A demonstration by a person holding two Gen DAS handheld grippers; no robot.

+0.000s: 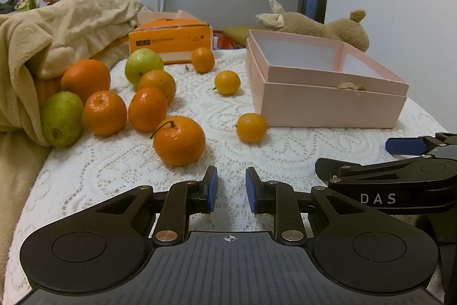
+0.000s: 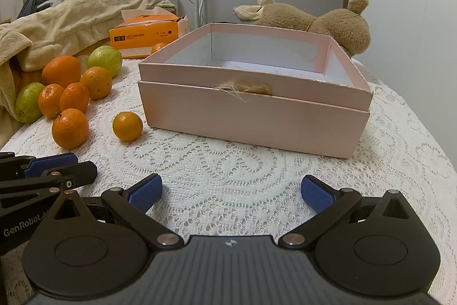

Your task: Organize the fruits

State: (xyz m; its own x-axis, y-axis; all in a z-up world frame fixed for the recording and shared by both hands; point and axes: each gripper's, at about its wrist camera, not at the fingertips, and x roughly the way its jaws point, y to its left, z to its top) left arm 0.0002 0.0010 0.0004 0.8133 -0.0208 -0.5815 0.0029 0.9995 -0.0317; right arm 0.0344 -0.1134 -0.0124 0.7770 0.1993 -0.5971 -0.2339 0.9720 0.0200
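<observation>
White lace cloth [image 2: 228, 167] covers the table; grey wall behind, beige blanket [image 1: 57, 19] heaped along the left edge. Pink box [image 2: 251, 116] sits open toward the right side of the cloth, nothing visible inside, a bit of twine on its front wall. Plush toy [image 2: 328, 19] lies behind the box, touching its back edge or just off it, can't tell. Orange carton [image 1: 171, 39] at the back, near the blanket.

Fruit all still on the cloth, none in the box:
- cluster at the left edge against the blanket: two green pears [image 1: 61, 119], big orange [image 1: 85, 79], several tangerines [image 1: 105, 113] packed touching
- stemmed tangerine [image 1: 179, 140] alone in front of the cluster
- small orange [image 1: 252, 127] just left of the box's front corner
- another small one [image 1: 227, 82] further back beside the box, and one by the carton

Left gripper [image 1: 228, 189] low over the front of the cloth, jaws drawn nearly together, nothing between them; stemmed tangerine just ahead. Right gripper [image 2: 231, 192] beside it, in front of the box, jaws spread wide, nothing between them. Neither touches any fruit.
</observation>
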